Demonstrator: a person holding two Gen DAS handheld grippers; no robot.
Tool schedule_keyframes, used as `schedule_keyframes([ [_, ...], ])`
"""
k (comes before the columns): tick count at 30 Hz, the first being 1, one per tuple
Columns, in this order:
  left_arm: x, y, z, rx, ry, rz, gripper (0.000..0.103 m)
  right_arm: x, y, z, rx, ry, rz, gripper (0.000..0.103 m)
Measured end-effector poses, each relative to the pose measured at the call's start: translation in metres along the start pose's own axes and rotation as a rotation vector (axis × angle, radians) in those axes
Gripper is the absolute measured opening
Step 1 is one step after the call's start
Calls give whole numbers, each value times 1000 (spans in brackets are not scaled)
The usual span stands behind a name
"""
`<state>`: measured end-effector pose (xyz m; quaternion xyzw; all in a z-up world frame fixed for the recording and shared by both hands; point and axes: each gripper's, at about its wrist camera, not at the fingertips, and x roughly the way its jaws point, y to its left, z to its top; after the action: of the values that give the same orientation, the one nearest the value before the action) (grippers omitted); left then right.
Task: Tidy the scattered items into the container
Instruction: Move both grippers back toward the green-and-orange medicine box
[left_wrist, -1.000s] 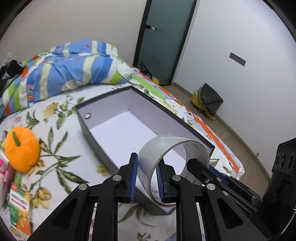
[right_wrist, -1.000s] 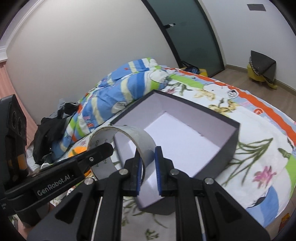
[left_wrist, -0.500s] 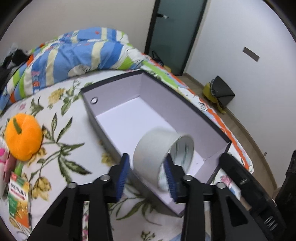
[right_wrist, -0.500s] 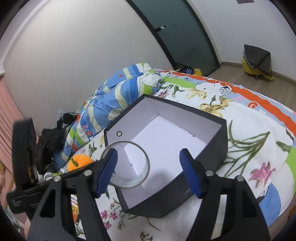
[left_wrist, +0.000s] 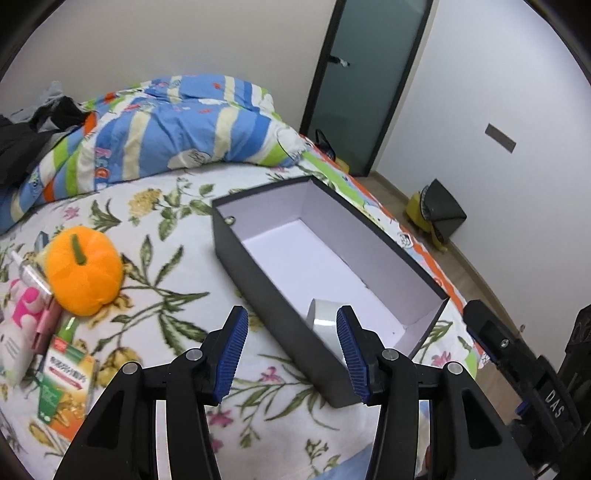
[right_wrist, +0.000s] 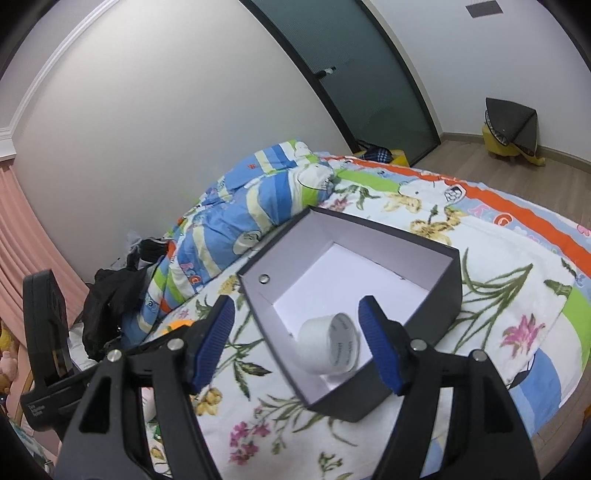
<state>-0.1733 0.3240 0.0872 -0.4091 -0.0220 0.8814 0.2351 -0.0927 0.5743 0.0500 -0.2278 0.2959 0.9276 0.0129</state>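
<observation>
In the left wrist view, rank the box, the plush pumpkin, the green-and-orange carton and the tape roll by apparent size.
1. Dark box, clearly largest.
2. Plush pumpkin.
3. Green-and-orange carton, close to the pumpkin; it lies nearer the camera, so that order is unsure.
4. Tape roll, smallest, though the box's near wall hides part of it.

A home bedroom. A bed (left_wrist: 155, 266) with a floral sheet carries a rumpled striped quilt (left_wrist: 155, 136). A frosted-glass door (right_wrist: 369, 81) stands beyond.
</observation>
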Motion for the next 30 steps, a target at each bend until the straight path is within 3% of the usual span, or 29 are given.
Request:
schedule_keyframes([
  [8, -80, 64, -6, -77, -92, 32, 50, -31, 70, -9, -56, -10, 77, 77],
  [15, -169, 154, -26, -189, -185, 112, 50, -46, 149, -33, -128, 14, 180, 83],
  [20, -226, 225, -52, -286, -227, 192, 50, -44, 202, -61, -183, 77, 259, 84],
  [24, -250, 267, -74, -336, -217, 234, 50, -34, 233, -88, -201, 152, 315, 84],
  [30, -244, 299, -102, -344, -111, 226, 50, 10, 250, -133, -159, 330, 341, 86],
])
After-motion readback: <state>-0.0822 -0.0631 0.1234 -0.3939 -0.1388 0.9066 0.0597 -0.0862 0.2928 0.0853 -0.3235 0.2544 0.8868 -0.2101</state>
